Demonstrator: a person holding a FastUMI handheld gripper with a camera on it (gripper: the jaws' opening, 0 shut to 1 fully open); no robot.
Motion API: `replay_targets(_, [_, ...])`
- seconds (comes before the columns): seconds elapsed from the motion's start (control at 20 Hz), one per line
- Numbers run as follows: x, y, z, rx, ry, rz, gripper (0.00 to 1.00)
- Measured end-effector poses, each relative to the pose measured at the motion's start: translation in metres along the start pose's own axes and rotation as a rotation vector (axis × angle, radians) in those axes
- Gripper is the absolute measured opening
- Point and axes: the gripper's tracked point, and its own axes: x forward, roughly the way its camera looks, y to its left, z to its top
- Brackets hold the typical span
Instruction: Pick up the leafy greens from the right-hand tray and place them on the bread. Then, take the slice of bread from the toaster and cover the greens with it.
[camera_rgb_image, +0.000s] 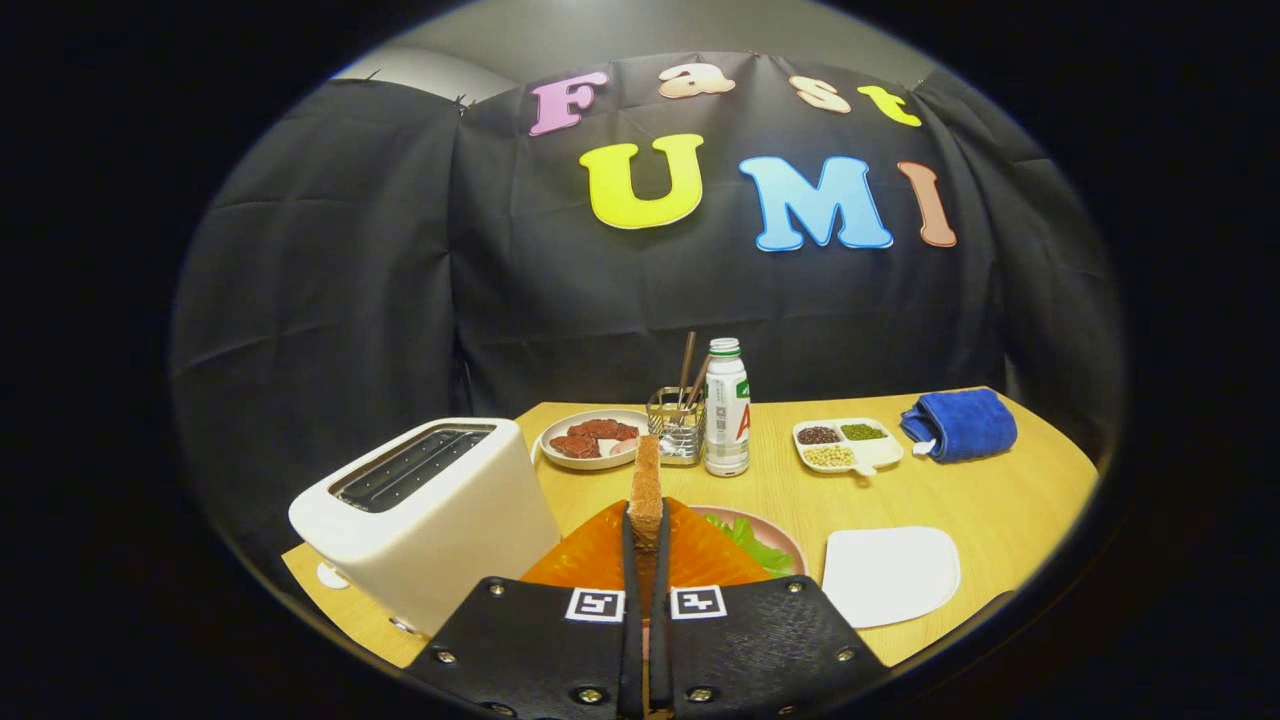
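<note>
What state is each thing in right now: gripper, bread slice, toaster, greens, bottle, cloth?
gripper: shut on the bread slice, held above the pink plate
bread slice: upright on edge between the fingers
toaster: slots empty
leafy greens: lying on the pink plate, uncovered
bottle: upright, capped
blue cloth: folded

The wooden table (1000, 500) carries a toaster (430, 515), plates, a bottle (727, 410) and a blue cloth (960, 424).
</note>
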Motion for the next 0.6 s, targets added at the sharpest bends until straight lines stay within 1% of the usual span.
replay_targets(0.2, [0.004, 0.015, -0.009, -0.017, -0.001, 0.026, 0.03])
replay_targets(0.45, [0.014, 0.001, -0.026, -0.008, 0.052, 0.013, 0.03])
replay_targets(0.55, [0.017, -0.011, -0.026, -0.021, 0.056, -0.004, 0.09])
replay_targets(0.6, [0.018, -0.015, -0.028, -0.012, 0.064, -0.008, 0.09])
